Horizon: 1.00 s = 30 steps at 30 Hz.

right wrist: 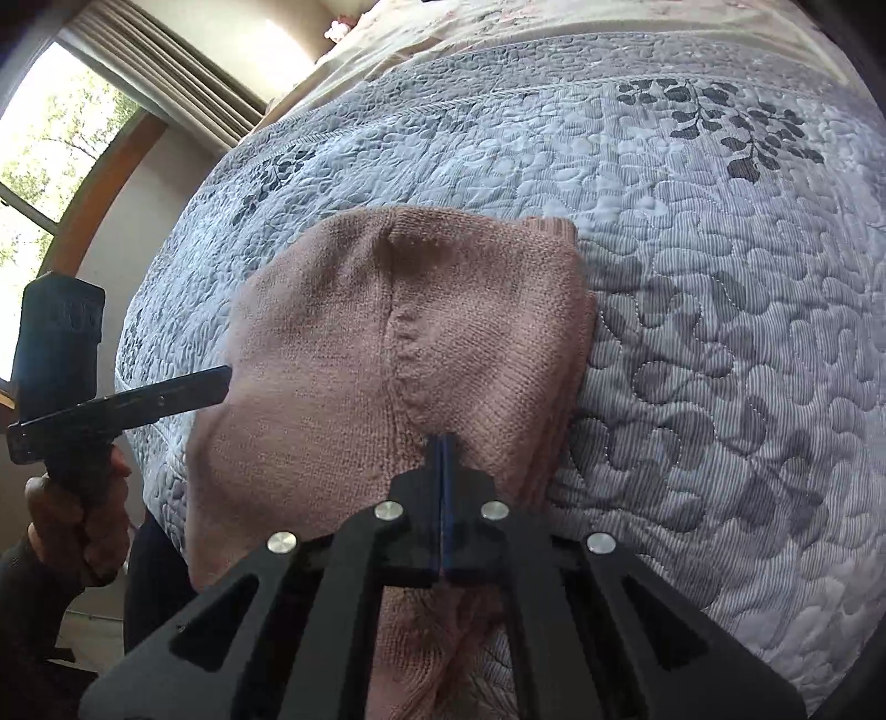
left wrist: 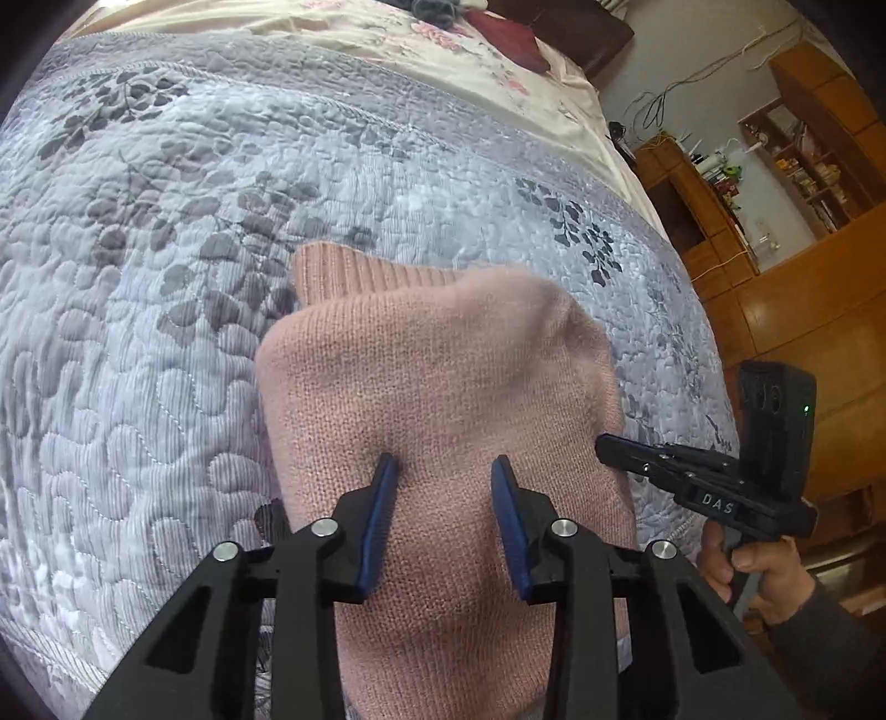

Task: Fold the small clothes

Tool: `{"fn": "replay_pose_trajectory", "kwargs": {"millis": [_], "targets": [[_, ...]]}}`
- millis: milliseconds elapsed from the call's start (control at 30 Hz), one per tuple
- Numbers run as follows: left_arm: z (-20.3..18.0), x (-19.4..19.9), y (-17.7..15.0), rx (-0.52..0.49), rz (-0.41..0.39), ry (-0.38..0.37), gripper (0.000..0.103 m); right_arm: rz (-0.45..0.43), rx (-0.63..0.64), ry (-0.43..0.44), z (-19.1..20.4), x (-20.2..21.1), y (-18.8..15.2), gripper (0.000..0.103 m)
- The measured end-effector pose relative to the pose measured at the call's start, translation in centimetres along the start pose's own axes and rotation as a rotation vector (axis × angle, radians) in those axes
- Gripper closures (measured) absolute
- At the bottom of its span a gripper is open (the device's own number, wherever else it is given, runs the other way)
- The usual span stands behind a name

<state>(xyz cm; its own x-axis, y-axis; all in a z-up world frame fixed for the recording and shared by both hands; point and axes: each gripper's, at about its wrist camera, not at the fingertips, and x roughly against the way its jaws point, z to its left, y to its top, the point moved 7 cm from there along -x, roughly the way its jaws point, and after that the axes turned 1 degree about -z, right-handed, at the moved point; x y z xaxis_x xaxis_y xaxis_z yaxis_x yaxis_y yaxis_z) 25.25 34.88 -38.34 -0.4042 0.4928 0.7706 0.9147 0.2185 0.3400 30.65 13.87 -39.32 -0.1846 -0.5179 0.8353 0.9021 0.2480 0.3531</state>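
A pink knit garment [left wrist: 432,376] lies folded on the bed, its ribbed hem [left wrist: 354,274] at the far end. My left gripper [left wrist: 446,471] is open just above the garment's near part, with only fabric showing between its blue pads [left wrist: 382,498]. My right gripper [right wrist: 443,440] is shut, its tips pinching a pucker of the pink knit garment [right wrist: 398,332] where a seam runs up to them. In the left wrist view the right gripper [left wrist: 603,443] meets the garment's right edge. From the right wrist view the left gripper [right wrist: 221,379] sits at the garment's left edge.
A grey-blue quilted bedspread [left wrist: 166,332] covers the bed, with a cream floral sheet [left wrist: 443,50] beyond it. Wooden shelves and cabinets [left wrist: 775,221] stand past the bed's right side. A window with curtains [right wrist: 72,138] is on the other side. A hand [left wrist: 764,576] holds the right gripper.
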Motion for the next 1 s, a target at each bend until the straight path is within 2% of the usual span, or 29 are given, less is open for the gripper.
{"fn": "replay_pose_trajectory", "kwargs": {"millis": [67, 100, 133, 167, 233, 300, 367, 433, 500, 567, 600, 633, 700, 800, 867, 900, 933, 1000], "targets": [[-0.7, 0.6, 0.0, -0.008, 0.0, 0.024, 0.068, 0.004, -0.018, -0.018, 0.1, 0.4, 0.3, 0.103], [-1.3, 1.4, -0.2, -0.016, -0.009, 0.005, 0.067, 0.005, -0.013, -0.027, 0.5, 0.9, 0.4, 0.103], [-2.1, 2.4, -0.6, -0.027, -0.02, -0.032, 0.067, -0.003, -0.001, -0.022, 1.2, 1.7, 0.4, 0.095], [-2.6, 3.4, -1.1, -0.041, -0.039, -0.043, 0.066, -0.013, 0.012, -0.008, 2.0, 2.6, 0.1, 0.094], [-2.1, 4.2, -2.7, -0.049, -0.049, -0.011, 0.065, -0.014, 0.055, 0.006, 3.6, 3.5, -0.9, 0.094], [-0.9, 3.0, -4.0, -0.032, -0.007, 0.037, 0.066, 0.021, 0.102, -0.042, 3.9, 2.7, -2.1, 0.093], [-0.7, 2.1, -4.4, -0.039, -0.005, 0.052, 0.066, 0.089, 0.11, -0.104, 2.6, 0.7, -3.3, 0.103], [-1.3, 1.8, -4.4, -0.055, -0.001, 0.07, 0.065, 0.079, 0.135, -0.137, 1.7, 0.2, -3.5, 0.103], [-1.9, 2.1, -4.4, -0.084, 0.005, 0.106, 0.065, 0.076, 0.108, -0.153, 1.2, 0.7, -3.3, 0.103], [-2.9, 3.8, -4.9, -0.082, -0.016, 0.058, 0.065, 0.063, 0.101, -0.159, 1.5, 2.0, -3.3, 0.103], [-3.3, 4.9, -5.4, -0.079, -0.032, 0.025, 0.063, 0.052, 0.106, -0.152, 2.0, 2.8, -3.5, 0.095], [-3.5, 5.9, -6.2, -0.079, -0.052, 0.003, 0.06, 0.038, 0.113, -0.13, 2.8, 3.8, -3.9, 0.093], [-3.0, 6.9, -8.3, -0.056, -0.067, -0.001, 0.057, 0.034, 0.141, -0.1, 4.3, 5.0, -5.3, 0.093], [-1.9, 5.3, -11.7, -0.024, -0.005, 0.028, 0.057, 0.092, 0.189, -0.099, 5.5, 3.9, -8.3, 0.093], [-1.3, 3.5, -13.2, -0.017, 0.036, 0.043, 0.058, 0.138, 0.212, -0.163, 4.9, 2.4, -9.8, 0.095], [-1.2, 2.8, -13.7, -0.021, 0.046, 0.058, 0.058, 0.149, 0.214, -0.204, 4.0, 1.6, -10.3, 0.1], [-1.2, 2.4, -13.9, -0.022, 0.052, 0.068, 0.057, 0.147, 0.199, -0.226, 3.4, 1.3, -10.7, 0.101], [-1.6, 2.4, -13.9, -0.016, 0.051, 0.081, 0.055, 0.133, 0.132, -0.208, 2.8, 1.7, -10.7, 0.101]]}}
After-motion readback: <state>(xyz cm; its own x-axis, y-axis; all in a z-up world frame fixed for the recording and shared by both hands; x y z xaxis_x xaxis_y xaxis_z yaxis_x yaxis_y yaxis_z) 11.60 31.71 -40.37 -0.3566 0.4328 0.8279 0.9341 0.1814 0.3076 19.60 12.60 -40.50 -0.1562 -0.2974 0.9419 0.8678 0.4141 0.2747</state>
